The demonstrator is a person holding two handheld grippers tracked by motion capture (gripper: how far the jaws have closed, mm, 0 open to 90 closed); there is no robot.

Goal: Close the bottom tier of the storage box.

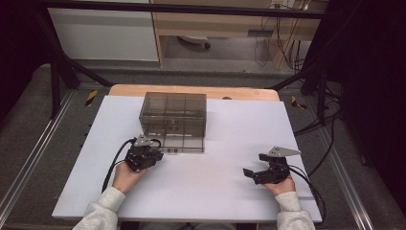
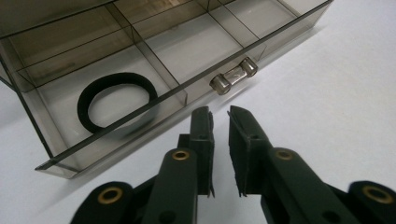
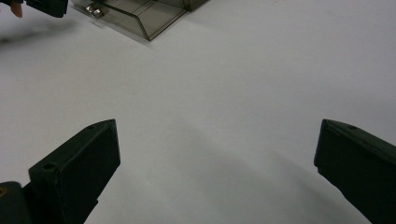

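1. Sleeves in pale grey are coming in from the near edge of the white table (image 1: 201,191), each hand gripping a black tool.
2. Nearest on the right, the right gripper (image 1: 253,165) is lying low over bare tabletop, well apart from everything else. Its jaws are standing wide, with nothing between them; the right gripper view is showing white surface in the gap (image 3: 217,177).
3. On the left, the left gripper (image 1: 152,154) is sitting just beside the front left corner of the pulled-out drawer. Its jaws are standing narrow, a thin slit between the pads (image 2: 219,140), and nothing is caught in that slit.
4. Just beyond those tips, the drawer's metal handle (image 2: 233,75) is lying free, close to the jaws but not touched by them.
5. Behind the handle, the smoky clear drawer (image 2: 140,109) is resting on the table, drawn forward from the cabinet and split by dividers into compartments.
6. Inside the drawer's near left compartment, a black hair tie (image 2: 116,102) is lying flat as an open ring, close behind the front wall.
7. Farther back, the tinted drawer cabinet (image 1: 174,112) is standing upright near the far middle of the table, the drawer sticking out from its bottom level toward the person.
8. Beyond the table, a strip of wooden board (image 1: 191,90) is showing, then dark floor.
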